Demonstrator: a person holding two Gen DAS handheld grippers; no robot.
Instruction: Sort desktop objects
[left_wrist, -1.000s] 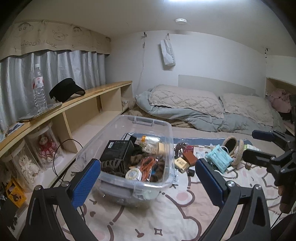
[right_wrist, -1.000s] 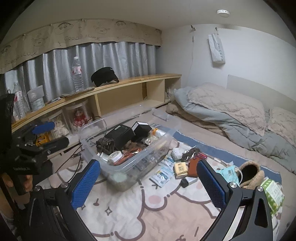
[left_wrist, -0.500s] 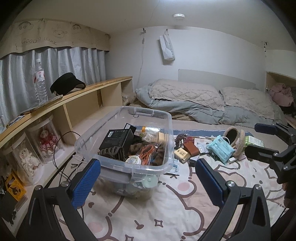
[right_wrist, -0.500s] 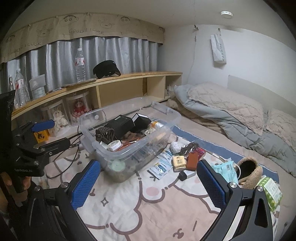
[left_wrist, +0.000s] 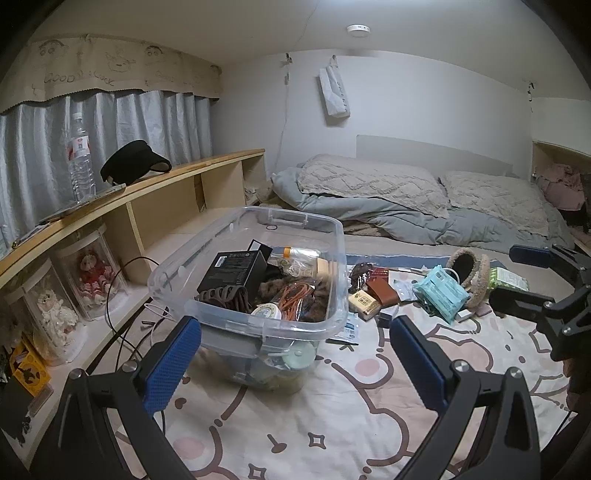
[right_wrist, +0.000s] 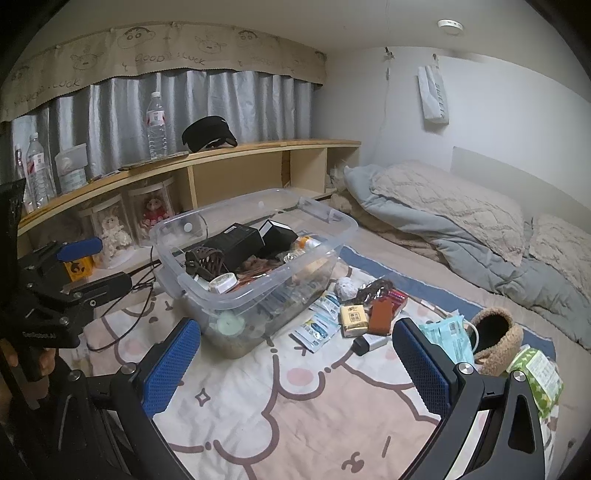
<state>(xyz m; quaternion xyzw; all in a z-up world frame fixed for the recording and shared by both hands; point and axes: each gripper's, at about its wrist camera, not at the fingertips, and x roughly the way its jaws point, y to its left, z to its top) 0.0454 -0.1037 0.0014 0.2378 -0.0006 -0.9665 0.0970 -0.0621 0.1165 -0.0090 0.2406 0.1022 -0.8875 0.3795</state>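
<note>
A clear plastic bin (left_wrist: 207, 306) (right_wrist: 325, 266) stands on the patterned bed cover, holding black boxes, a brown hair claw (right_wrist: 205, 260), a round tin and orange cords. To its right lie loose items: a yellow packet (right_wrist: 354, 316), a brown wallet (right_wrist: 380, 315), a teal mask pack (left_wrist: 441, 293) (right_wrist: 448, 338), a fuzzy beige pouch (left_wrist: 469, 267) (right_wrist: 496, 334), sachets (right_wrist: 319, 325) and a green tissue pack (right_wrist: 537, 374). My left gripper (left_wrist: 295, 363) is open and empty, just in front of the bin. My right gripper (right_wrist: 297, 363) is open and empty, short of the loose items.
A wooden shelf (right_wrist: 221, 155) runs along the left with water bottles, a black visor (right_wrist: 208, 134) and boxed dolls below. Cables (left_wrist: 125, 325) lie left of the bin. A rumpled quilt and pillows (left_wrist: 406, 199) fill the far side.
Both grippers have pulled back and risen slightly, so the bin and loose items sit farther off and lower in view. Both stay open and empty.
</note>
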